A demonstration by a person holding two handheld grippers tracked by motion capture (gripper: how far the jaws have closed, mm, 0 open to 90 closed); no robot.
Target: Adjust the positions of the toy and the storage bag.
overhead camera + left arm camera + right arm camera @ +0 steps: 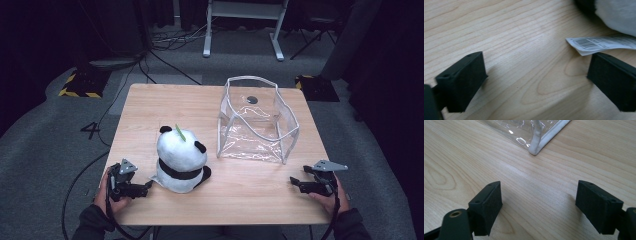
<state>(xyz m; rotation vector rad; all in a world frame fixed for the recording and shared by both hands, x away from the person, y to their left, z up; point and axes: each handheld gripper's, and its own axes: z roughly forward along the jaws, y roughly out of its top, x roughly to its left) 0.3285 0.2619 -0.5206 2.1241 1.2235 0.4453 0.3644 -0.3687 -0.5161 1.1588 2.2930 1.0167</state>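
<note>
Panda plush [181,161] (tag out) beside open left gripper [148,186].

We're looking at a lab or recording studio here, not a home. A lone light wooden worktop [150,100] stands on grey carpet [45,140], with black cables [165,42] snaking across the floor behind it. Yellow-and-black hazard-striped base plates [80,85] sit at the left and right beyond the far corners. Further back there's the white metal frame of another desk [240,25], and the surroundings fall away into dark, curtain-like blackness. A number four is marked on the carpet [91,131].
</note>
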